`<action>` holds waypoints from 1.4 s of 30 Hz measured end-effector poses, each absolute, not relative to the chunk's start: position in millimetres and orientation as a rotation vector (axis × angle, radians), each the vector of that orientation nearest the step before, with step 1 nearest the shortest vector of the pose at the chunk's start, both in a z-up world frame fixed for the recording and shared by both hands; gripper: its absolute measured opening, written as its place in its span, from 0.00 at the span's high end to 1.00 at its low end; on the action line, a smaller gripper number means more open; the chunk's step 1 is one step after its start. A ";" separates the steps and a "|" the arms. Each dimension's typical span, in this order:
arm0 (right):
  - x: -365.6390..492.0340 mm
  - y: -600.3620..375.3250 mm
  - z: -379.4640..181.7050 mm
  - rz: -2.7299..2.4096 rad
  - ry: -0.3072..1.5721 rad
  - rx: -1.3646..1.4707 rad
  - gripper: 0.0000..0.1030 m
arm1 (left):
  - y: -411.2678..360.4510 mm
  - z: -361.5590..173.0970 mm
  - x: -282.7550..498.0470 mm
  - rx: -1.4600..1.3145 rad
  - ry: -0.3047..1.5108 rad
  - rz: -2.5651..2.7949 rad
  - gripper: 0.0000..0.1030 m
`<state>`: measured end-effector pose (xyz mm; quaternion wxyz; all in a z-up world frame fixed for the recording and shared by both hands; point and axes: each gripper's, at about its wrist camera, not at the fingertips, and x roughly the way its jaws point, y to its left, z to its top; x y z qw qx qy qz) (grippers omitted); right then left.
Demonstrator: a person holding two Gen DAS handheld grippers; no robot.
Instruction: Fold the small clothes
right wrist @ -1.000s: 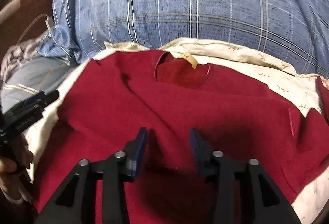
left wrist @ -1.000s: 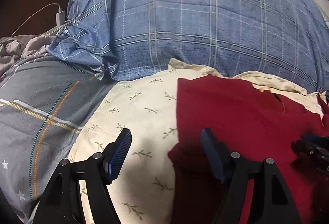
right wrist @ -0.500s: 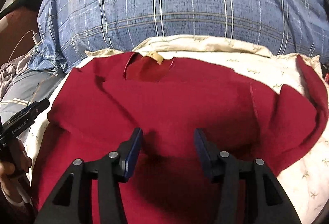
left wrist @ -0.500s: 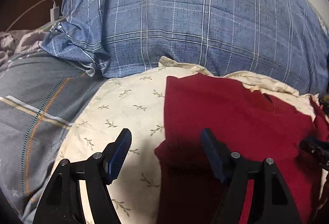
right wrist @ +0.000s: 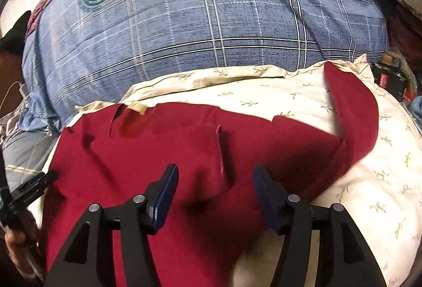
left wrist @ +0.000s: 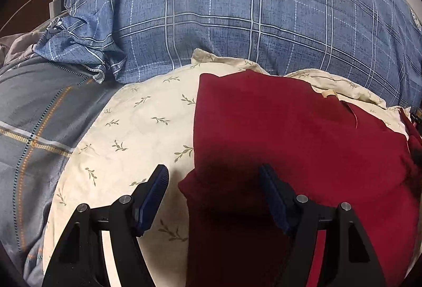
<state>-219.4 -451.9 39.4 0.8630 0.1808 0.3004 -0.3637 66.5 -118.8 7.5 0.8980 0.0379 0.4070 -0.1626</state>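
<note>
A: Where's your red shirt (right wrist: 184, 150)?
B: Spread on the cream leaf-print pillow (left wrist: 137, 134), in front of the blue plaid pillow (left wrist: 237, 10); one sleeve (right wrist: 353, 113) lies out to the right.
A: Your left gripper (left wrist: 213, 194)?
B: Fingers wide apart, clamping nothing, straddling the shirt's left edge.
A: Your right gripper (right wrist: 215, 194)?
B: Fingers opening above the shirt's middle; cloth lies under the gap, unpinched.

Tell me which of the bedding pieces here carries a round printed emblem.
The blue plaid pillow behind the red shirt; the cream pillow shows only leaf sprigs, the grey sheet only stripes.
</note>
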 end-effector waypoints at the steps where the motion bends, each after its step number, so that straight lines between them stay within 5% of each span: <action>1: -213.8 -455.4 36.4 -0.770 0.656 0.382 0.42 | -119.0 6.9 66.7 0.079 0.843 -0.335 0.32; 7: -197.8 -439.0 42.3 -0.841 0.639 0.255 0.53 | -119.5 18.4 58.4 0.072 0.791 -0.350 0.32; 13: -183.6 -449.3 20.8 -0.803 0.768 0.279 0.52 | -122.0 15.9 59.3 0.016 0.840 -0.416 0.32; 18: -217.1 -463.4 52.6 -0.742 0.630 0.371 0.51 | -131.6 3.3 62.5 0.089 0.858 -0.387 0.31; 23: -260.9 -515.3 98.4 -0.884 0.529 0.413 0.26 | -138.6 -1.0 62.7 0.113 0.841 -0.383 0.26; 31: -254.1 -626.2 78.4 -1.078 0.689 0.477 0.27 | -145.4 -4.8 58.5 0.149 0.824 -0.376 0.21; 33: -245.4 -638.1 66.9 -1.103 0.759 0.433 0.35 | -146.7 -6.1 59.7 0.154 0.825 -0.374 0.19; 35: -240.5 -644.7 61.2 -1.141 0.806 0.384 0.81 | -147.0 -6.7 60.9 0.153 0.827 -0.376 0.18; 36: -243.4 -645.3 63.3 -1.147 0.802 0.378 0.88 | -146.6 -6.9 61.6 0.149 0.829 -0.378 0.18; 38: -257.0 -639.9 77.2 -1.121 0.747 0.406 0.97 | -145.6 -6.8 62.4 0.142 0.831 -0.381 0.18; 42: -279.8 -608.2 119.6 -0.926 0.600 0.463 0.97 | -143.5 -5.1 62.6 0.132 0.829 -0.385 0.19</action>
